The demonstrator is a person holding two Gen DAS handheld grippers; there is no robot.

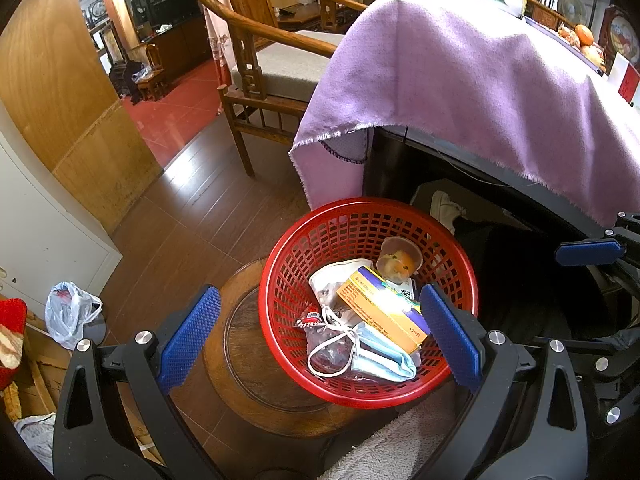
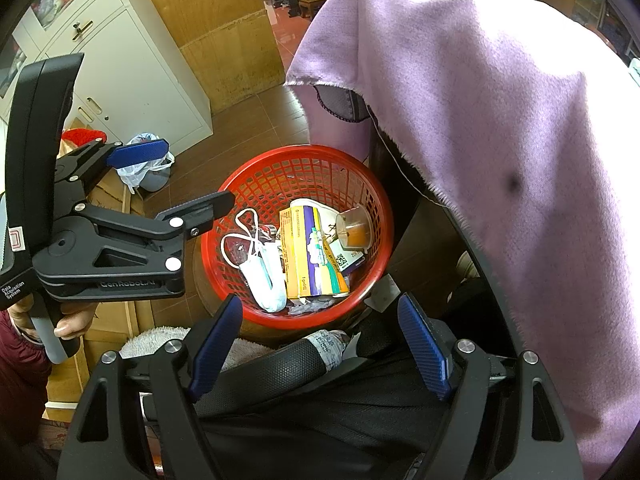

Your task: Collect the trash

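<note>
My left gripper (image 1: 320, 336) is spread wide and holds nothing; directly ahead between its fingers sits the red basket (image 1: 276, 280) with a face mask (image 1: 384, 356), a yellow box (image 1: 380, 308) and a plastic cup (image 1: 400, 260). My right gripper (image 2: 320, 344), equally wide and empty, hangs just short of that basket's near rim.

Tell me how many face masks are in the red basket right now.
1. A single blue face mask lies in the red basket, beside the yellow box, its white loops spread over a clear wrapper. More could be buried under the other trash.
</note>
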